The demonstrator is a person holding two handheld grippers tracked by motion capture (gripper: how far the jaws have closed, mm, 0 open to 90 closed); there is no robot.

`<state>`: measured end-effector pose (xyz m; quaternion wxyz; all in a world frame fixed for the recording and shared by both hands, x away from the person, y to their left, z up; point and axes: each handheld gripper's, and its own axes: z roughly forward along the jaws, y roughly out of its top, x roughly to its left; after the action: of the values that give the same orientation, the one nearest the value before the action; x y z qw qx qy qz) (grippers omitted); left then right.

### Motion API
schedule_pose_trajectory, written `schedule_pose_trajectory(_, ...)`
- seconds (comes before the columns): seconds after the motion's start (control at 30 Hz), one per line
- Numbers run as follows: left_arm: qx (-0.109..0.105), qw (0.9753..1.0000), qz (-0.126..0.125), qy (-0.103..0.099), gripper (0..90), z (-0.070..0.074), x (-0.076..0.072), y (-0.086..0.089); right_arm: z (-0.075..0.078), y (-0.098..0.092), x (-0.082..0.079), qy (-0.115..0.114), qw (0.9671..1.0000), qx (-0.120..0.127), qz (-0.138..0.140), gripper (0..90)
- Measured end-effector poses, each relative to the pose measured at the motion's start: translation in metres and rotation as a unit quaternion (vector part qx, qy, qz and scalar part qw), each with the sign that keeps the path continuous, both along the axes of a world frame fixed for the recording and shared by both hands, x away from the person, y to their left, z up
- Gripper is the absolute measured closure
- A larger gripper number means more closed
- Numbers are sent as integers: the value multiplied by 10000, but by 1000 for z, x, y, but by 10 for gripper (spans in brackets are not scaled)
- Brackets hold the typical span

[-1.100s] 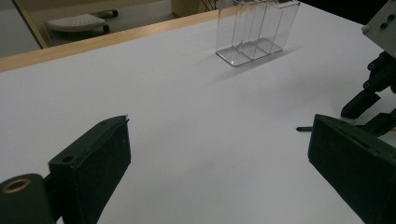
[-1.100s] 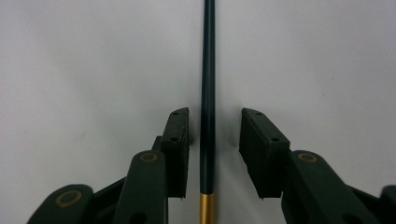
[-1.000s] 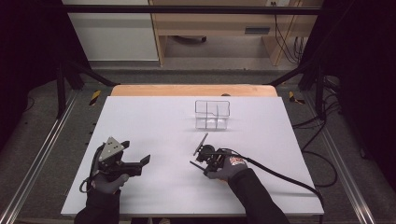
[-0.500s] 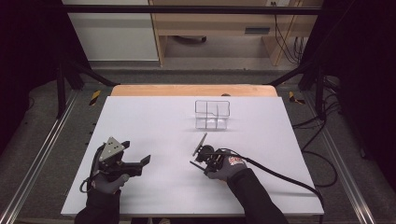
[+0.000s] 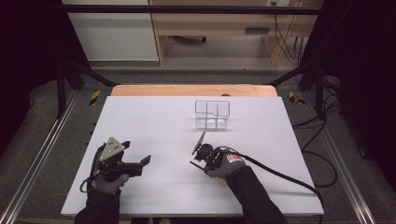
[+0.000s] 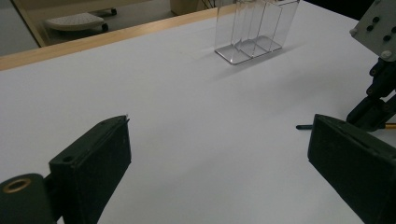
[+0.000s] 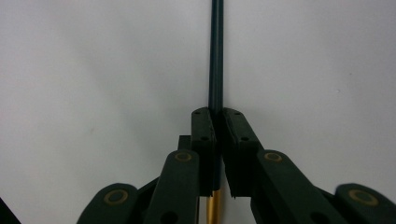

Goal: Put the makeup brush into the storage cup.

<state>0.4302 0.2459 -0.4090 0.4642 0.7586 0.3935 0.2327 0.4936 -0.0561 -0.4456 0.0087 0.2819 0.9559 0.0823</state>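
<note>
Pen (image 7: 215,56), dark with a gold section, is pinched between the pressed-together jaws of the right gripper (image 5: 198,150), near the middle of the white table (image 5: 154,116). A clear divided holder (image 5: 212,115) stands just beyond it on the far side. At near left, the left gripper (image 5: 145,160) rests with its jaws spread wide, empty.

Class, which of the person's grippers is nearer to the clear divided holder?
Right. The right gripper lies just in front of the clear holder, shut on a pen; the left gripper sits farther off to the left.
</note>
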Motion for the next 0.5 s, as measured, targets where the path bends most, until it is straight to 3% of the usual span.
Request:
schedule_pose_trajectory(0.23, -6, 10000, -3, 3, 54, 0, 0, 1, 4, -2, 0, -90, 10000, 19, 5, 840)
schedule_pose_trajectory(0.5, 45, 10000, -43, 10, 54, -1, 0, -2, 25, -12, 0, -174, 9996, 221, -54, 840)
